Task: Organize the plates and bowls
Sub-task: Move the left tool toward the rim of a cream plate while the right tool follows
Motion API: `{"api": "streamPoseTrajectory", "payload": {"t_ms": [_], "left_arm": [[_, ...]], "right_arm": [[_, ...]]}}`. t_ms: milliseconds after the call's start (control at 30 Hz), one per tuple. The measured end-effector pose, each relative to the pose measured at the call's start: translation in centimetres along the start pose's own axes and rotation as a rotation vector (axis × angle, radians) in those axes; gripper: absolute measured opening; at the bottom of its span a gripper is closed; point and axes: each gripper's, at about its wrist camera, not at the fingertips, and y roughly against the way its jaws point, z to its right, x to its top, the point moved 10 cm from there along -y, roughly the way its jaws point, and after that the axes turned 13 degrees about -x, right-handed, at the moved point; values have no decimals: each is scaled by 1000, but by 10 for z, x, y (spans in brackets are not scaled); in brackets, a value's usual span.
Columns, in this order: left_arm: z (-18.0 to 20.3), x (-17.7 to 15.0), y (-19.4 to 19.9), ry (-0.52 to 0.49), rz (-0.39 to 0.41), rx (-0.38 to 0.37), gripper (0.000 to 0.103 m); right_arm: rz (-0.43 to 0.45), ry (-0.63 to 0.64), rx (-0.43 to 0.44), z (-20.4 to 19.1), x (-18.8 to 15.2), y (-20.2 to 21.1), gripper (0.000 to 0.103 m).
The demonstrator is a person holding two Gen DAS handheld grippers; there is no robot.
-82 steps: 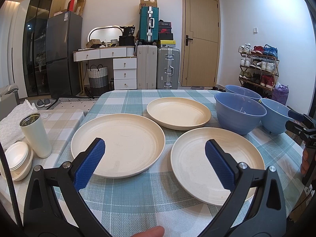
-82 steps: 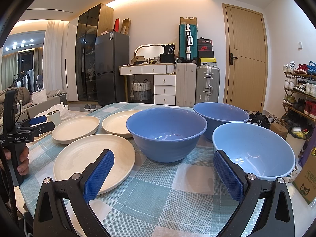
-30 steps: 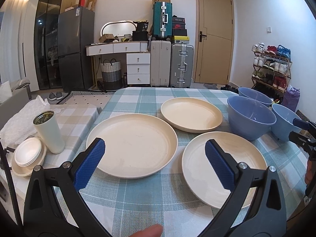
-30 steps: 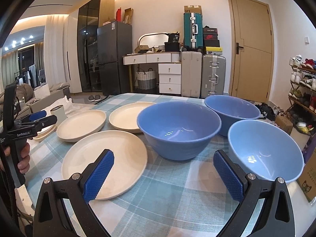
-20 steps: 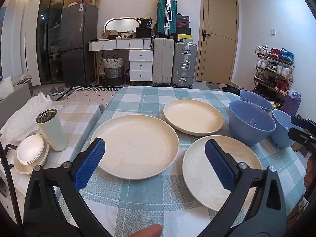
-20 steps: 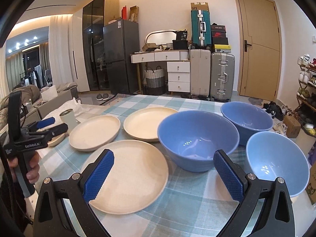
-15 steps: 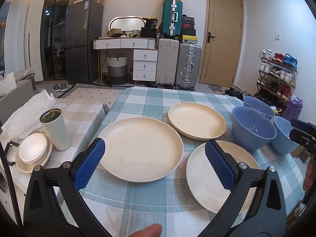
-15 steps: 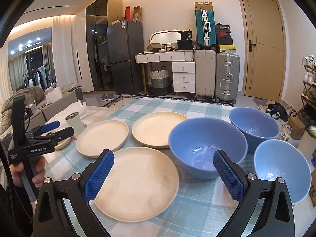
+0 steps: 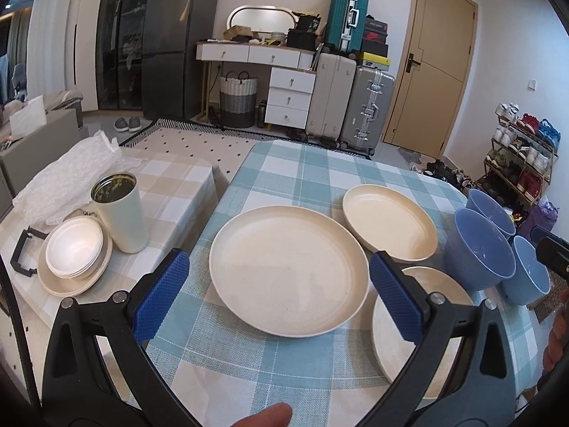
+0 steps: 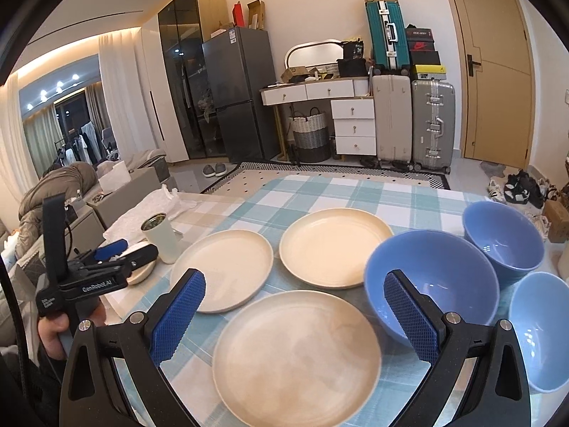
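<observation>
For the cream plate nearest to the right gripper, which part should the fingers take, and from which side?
Take the near cream plate by its raised rim at the edge facing the right gripper, coming in low from the near side. It lies flat on the checked tablecloth, so only the rim offers a hold: one finger over the lip, one slid under it. Both fingers stand open.

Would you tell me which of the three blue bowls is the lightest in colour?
It is the pale blue bowl nearest the camera at the table's right edge; the large bowl beside it and the far bowl are a deeper blue.
</observation>
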Motion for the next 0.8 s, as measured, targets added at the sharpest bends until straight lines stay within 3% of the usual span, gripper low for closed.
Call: {"api": "streamPoseTrajectory", "payload": {"t_ms": [467,800], "left_arm": [[-37,-7,-41,24,-77,54,101],[-63,-23,-74,62,-142,82,101]], "right_arm": [[-81,39,12,-40,2,-55,102],[-171,96,0,-65,-17,-109,102]]}}
